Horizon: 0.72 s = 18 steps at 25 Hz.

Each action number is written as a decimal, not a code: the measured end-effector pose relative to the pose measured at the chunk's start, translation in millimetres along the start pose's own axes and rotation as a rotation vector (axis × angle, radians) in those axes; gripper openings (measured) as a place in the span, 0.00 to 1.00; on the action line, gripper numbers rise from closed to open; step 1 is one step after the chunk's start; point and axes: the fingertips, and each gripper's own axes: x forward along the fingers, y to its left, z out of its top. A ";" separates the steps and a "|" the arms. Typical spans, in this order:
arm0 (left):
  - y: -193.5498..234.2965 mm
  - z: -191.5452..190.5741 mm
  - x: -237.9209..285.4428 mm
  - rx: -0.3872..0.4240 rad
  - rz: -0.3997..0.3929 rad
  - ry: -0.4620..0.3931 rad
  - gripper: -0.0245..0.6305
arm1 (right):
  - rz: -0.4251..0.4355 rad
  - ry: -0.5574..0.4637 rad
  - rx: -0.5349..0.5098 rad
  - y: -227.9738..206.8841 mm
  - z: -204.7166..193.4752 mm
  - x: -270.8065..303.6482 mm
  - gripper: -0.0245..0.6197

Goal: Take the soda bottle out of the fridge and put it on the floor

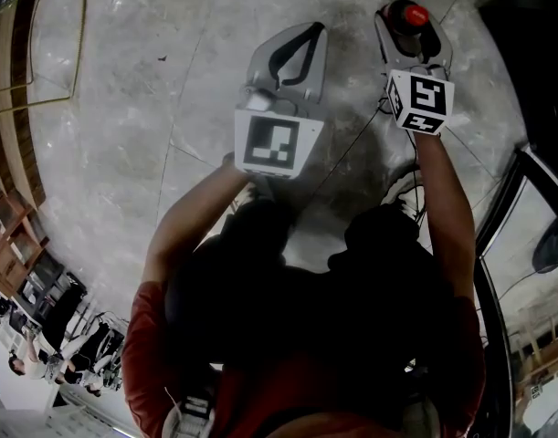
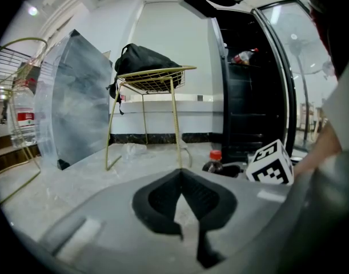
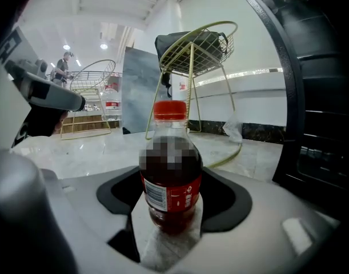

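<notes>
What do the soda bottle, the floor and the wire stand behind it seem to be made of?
Soda bottle: clear plastic, likely; dark drink shows through, red screw cap, printed label.
Floor: polished stone or marble-like tile; grey veining, joint lines, soft reflections.
Wire stand: thin metal rod, gold-coloured finish, probably painted or plated.

Shop-like hall, marble floor [image 1: 123, 135], glass-door fridge [image 2: 245, 113], wire stand [image 2: 154, 80]
</notes>
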 end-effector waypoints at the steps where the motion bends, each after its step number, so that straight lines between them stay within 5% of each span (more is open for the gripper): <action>1: -0.8 -0.5 0.1 0.002 -0.001 0.001 0.04 | -0.003 -0.003 0.001 0.0 0.2 -0.1 0.51; 7: -3.1 -2.3 -0.2 -0.002 -0.003 0.008 0.04 | 0.023 0.004 0.026 -0.1 -2.0 0.3 0.51; 15: -5.6 -6.4 1.4 0.006 -0.014 0.020 0.04 | 0.064 -0.029 0.025 7.8 5.9 -1.2 0.76; 18: -7.6 -6.5 1.3 0.005 -0.015 0.018 0.04 | 0.053 -0.045 0.020 7.6 7.5 -4.0 0.79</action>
